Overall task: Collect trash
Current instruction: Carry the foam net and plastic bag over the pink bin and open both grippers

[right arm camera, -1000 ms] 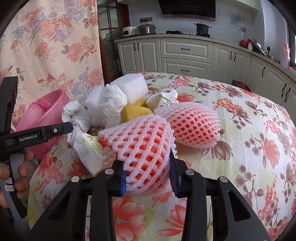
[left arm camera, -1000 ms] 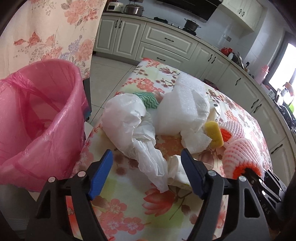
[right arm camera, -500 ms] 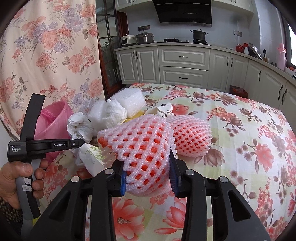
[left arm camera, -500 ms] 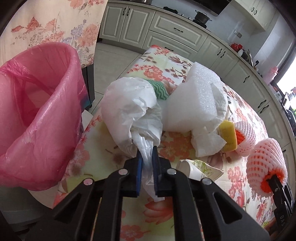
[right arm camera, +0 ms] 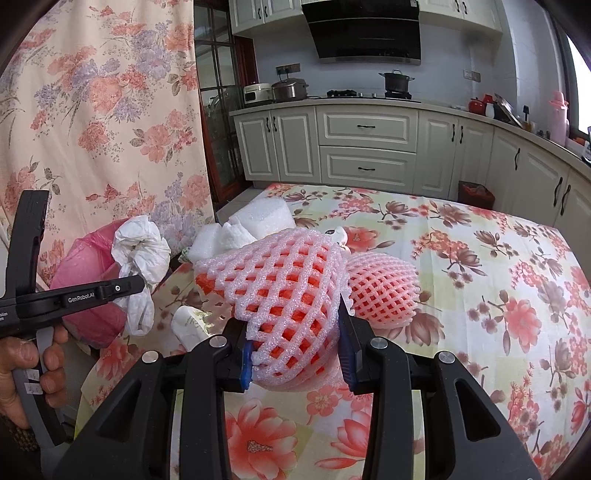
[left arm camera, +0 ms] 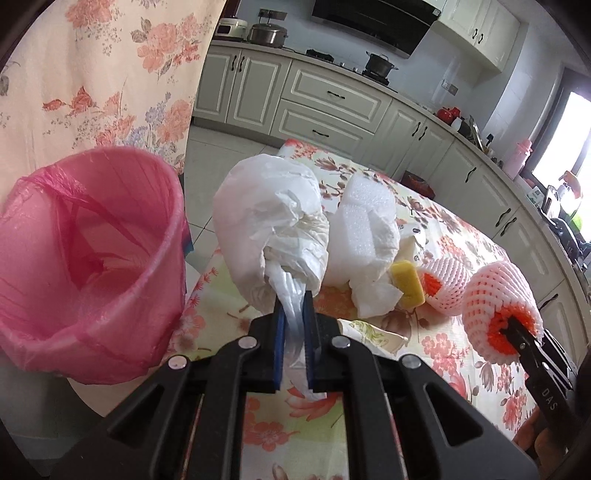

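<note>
Left wrist view: pink-lined bin [left arm camera: 92, 258] at 9 o'clock; left claw [left arm camera: 293, 332] clamped on white plastic bag [left arm camera: 273, 225], lifted off floral table [left arm camera: 436, 332]. Right claw [right arm camera: 295, 354] at 3 o'clock pinches foam fruit net [right arm camera: 280, 288]; second net [right arm camera: 380, 291] on table.

Around me: cream kitchen cabinets [right arm camera: 367, 147] mid-frame, black range hood [right arm camera: 364, 31] top centre, floral curtain [right arm camera: 99, 110] left, bright window [left arm camera: 561, 140] far right.

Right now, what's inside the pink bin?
The pink bin shows only its pink liner, with nothing visible inside. Its very bottom is hidden by the near rim.
</note>
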The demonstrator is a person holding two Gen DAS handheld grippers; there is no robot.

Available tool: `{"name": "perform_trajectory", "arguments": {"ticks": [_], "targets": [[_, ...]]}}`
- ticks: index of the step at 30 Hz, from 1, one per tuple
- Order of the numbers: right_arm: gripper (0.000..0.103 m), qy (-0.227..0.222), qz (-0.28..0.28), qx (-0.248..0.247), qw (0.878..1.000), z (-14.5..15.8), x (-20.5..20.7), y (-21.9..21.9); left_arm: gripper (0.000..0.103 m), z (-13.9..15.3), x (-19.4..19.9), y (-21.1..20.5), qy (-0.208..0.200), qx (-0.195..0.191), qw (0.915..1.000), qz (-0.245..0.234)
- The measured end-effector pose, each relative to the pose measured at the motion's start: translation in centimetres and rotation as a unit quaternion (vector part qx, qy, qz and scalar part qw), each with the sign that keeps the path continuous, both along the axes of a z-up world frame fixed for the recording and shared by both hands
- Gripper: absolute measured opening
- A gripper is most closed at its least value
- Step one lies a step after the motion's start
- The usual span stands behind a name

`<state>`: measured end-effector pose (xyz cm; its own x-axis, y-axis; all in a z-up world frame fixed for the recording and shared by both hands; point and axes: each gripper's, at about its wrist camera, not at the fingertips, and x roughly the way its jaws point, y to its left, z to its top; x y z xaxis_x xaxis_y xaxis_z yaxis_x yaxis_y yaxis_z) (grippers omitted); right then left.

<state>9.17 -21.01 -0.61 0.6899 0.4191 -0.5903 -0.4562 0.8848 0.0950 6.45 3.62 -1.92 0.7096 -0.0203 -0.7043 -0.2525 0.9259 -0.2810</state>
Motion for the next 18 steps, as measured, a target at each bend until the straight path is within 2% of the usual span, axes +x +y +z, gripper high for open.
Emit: {"name": "perform_trajectory", "arguments": {"ticks": [8,13,18], "targets": [[0.035,-0.022,0.026,0.005,0.999,2.3,0.0,3.3,0.009,4.3,-3.2,2.6,-0.041,0.061,0.9963,0.044],[0.035,-0.033,0.056,0.008,0.998,3.7,0.1,7.2,0.009,5.7,-5.0,5.4,-0.052,0.093,0.9917,0.072],[0.036,-0.041,0.087,0.01,0.995,4.7,-0.1,11.5,0.009,6.3,-6.1,8.3,-0.055,0.105,0.9886,0.092]]}}
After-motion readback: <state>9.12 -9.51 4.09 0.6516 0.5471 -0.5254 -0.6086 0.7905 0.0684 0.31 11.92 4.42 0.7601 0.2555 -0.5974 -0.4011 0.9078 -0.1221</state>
